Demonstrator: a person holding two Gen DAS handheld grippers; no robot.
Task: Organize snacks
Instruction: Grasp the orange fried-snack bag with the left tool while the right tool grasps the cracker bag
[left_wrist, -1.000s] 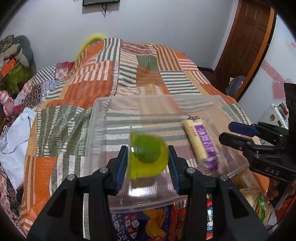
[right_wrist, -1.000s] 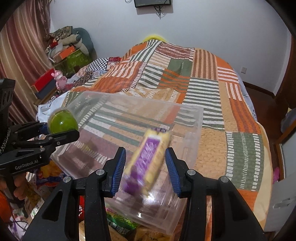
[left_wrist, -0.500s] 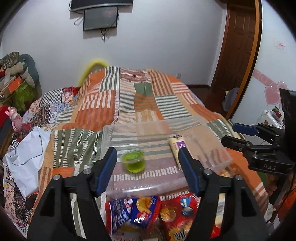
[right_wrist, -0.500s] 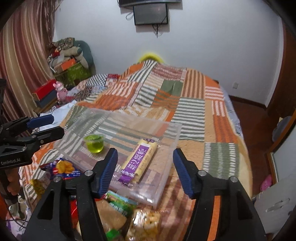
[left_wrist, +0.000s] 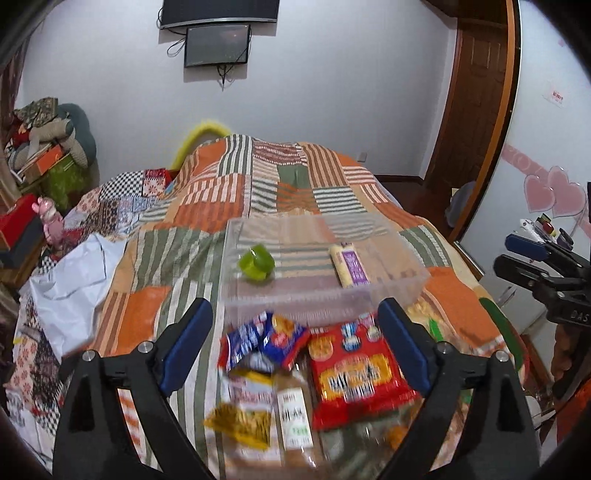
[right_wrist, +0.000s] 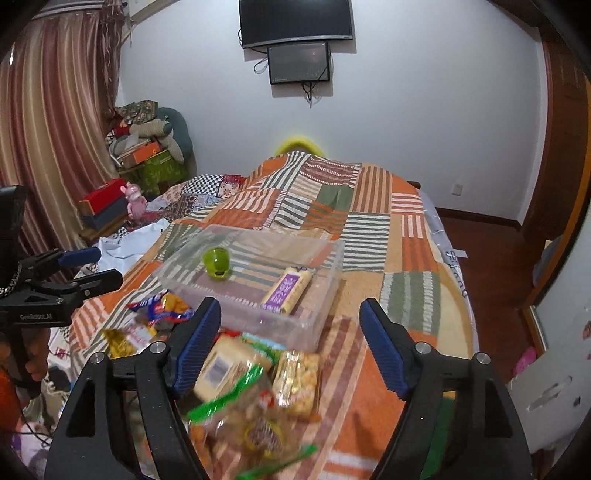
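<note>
Both my tongs, left (left_wrist: 295, 343) and right (right_wrist: 290, 341), are opening, empty (jelly cup (left_wrist: 256, 263) and bar (left_wrist: 349, 265) lie mid-frame in the clear bin (left_wrist: 325, 301)).

Two wrist views, shared clear bin (left_wrist: 325, 299)

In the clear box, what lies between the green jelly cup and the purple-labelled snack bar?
Nothing: between the green jelly cup and the snack bar the floor of the clear box is bare, in both wrist views.

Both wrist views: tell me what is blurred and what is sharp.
Left wrist view: the snack packets in the foreground are smeared, the clear bin and wall sharper. Right wrist view: the nearest packets are blurred, the purple-labelled bar clearer.
</note>
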